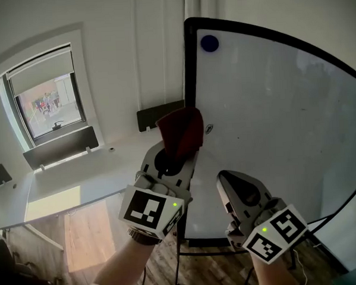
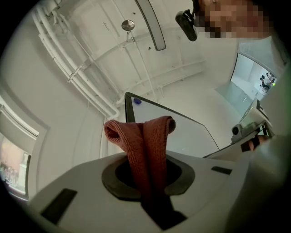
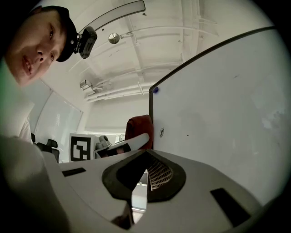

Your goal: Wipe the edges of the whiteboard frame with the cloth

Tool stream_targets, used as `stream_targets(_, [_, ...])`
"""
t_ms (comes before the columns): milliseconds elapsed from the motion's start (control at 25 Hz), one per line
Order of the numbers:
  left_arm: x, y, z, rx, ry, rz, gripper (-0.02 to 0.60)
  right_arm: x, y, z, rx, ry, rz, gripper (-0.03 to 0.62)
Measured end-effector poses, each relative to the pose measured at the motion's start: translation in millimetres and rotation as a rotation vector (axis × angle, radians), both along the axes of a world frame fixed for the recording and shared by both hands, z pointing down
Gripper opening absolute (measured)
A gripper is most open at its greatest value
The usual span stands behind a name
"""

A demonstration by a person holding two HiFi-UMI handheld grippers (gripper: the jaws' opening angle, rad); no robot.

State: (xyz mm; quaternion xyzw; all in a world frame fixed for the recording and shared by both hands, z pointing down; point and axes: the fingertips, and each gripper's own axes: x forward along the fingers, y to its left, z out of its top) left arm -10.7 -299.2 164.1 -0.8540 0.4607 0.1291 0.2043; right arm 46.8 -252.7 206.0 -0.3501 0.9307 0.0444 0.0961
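A whiteboard (image 1: 272, 116) with a black frame (image 1: 189, 67) stands in front of me. My left gripper (image 1: 177, 158) is shut on a dark red cloth (image 1: 181, 133), which presses against the frame's left edge about halfway down. In the left gripper view the folded cloth (image 2: 145, 141) sticks up from between the jaws, with the frame's corner (image 2: 128, 109) behind it. My right gripper (image 1: 229, 179) sits lower, in front of the board's bottom part, shut with nothing in it. The right gripper view shows the cloth (image 3: 138, 127) beside the frame's edge (image 3: 150, 118).
A blue magnet (image 1: 209, 43) sits at the board's top left corner. A white desk (image 1: 61, 181) runs along the wall under a window (image 1: 48, 104) on the left. The board's stand legs (image 1: 178, 252) rest on a wooden floor (image 1: 87, 233).
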Motion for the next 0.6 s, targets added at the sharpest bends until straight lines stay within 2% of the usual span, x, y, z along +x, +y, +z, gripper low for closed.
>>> stream_targets(200, [-4,-3,39,-0.043,0.036,0.033,0.069,-7,-6,24,-0.036,-0.015,0.004,0.000])
stream_targets(600, [-4,-5,100,-0.132,0.016,0.055,0.069,-19,-12,57,-0.078,-0.008,0.018,0.000])
